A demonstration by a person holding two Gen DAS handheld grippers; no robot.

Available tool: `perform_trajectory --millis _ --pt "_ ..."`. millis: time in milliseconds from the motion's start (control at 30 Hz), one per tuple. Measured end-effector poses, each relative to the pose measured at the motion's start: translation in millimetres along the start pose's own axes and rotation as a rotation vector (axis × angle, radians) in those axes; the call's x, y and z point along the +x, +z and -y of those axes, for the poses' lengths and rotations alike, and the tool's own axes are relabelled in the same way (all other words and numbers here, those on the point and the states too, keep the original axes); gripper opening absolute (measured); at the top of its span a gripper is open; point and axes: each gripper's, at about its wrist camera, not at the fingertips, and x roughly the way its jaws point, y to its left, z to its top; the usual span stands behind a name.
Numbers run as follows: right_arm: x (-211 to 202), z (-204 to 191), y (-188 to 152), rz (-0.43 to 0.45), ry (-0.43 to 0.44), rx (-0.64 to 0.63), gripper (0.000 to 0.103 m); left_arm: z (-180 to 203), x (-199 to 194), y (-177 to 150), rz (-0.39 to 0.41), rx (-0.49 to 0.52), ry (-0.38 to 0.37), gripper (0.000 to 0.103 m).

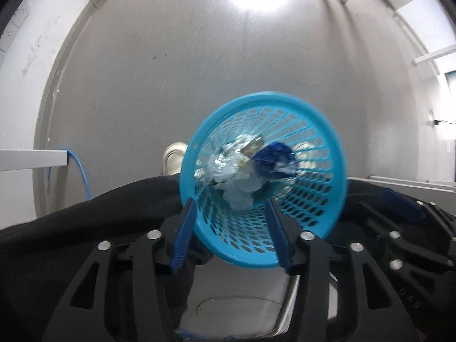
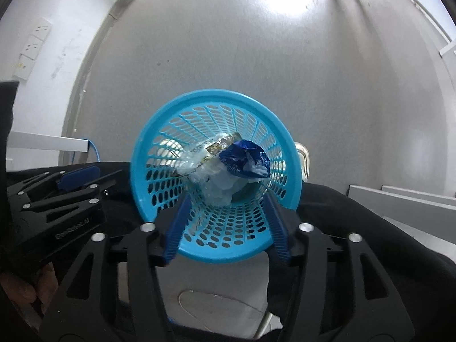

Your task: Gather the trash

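Left wrist view: a blue perforated wastebasket [image 1: 263,176] is seen from above, its mouth turned toward the camera, over a grey floor [image 1: 199,57]. The left gripper [image 1: 232,230] is spread wide, and its blue-padded fingers [image 1: 183,233] are set astride the near rim of the basket; whether the pads press on the rim cannot be told. Inside the basket, crumpled trash is gathered at the bottom: a clear plastic wrapper [image 1: 225,165], a white tissue wad [image 1: 240,196] and a dark blue foil packet [image 1: 273,159]. A pale shoe [image 1: 173,156] is seen on the floor just beyond the left edge of the basket. The other gripper is visible at the right edge of the picture.

Right wrist view: the same wastebasket [image 2: 216,176] is shown, centred under the camera. The right gripper [image 2: 226,228] is likewise held wide open, with its fingers [image 2: 176,228] placed either side of the near rim, and nothing is clearly clamped. The blue foil packet [image 2: 245,158], the clear wrapper [image 2: 196,162] and the tissue [image 2: 223,191] lie together in the basket bottom. The left gripper [image 2: 77,175] is seen at the left, beside the basket, over dark clothing [image 2: 356,213]. Wall sockets [image 2: 34,45] are mounted on the white wall at the upper left.
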Motion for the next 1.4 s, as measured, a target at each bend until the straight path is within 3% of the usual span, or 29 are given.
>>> perform_trajectory --millis 133,233,367,533,667,933,1400 --pt "-31.6 -3.9 -16.6 0.061 0.01 -0.023 0.059 -0.8 -36.6 -21.2 0.067 0.02 -0.09 0.056" --pt "-54.1 -3.2 -29.3 0.106 0.007 -0.042 0.063 1.9 -54.4 -32.8 0.099 0.05 -0.101 0.057" --pt "-82.5 1.0 -47.0 0.158 0.022 -0.054 0.071 0.3 -80.5 -55.2 0.149 0.086 -0.131 0.066" --pt "-112.8 3.6 -69.8 0.203 0.07 -0.067 0.087 2.3 -112.2 -86.3 0.227 0.13 -0.156 0.085" --pt "-132.2 2.1 -85.7 0.229 0.091 -0.09 0.093 4.6 -126.9 -106.7 0.275 0.158 -0.165 0.096" --pt "-153.4 -1.6 -107.0 0.302 0.073 -0.108 0.094 6.8 -128.7 -113.8 0.304 0.191 -0.125 0.097" --pt "-144.4 -4.7 -105.0 0.267 0.102 -0.106 0.094 -0.4 -131.2 -111.2 0.291 0.178 -0.127 0.097"
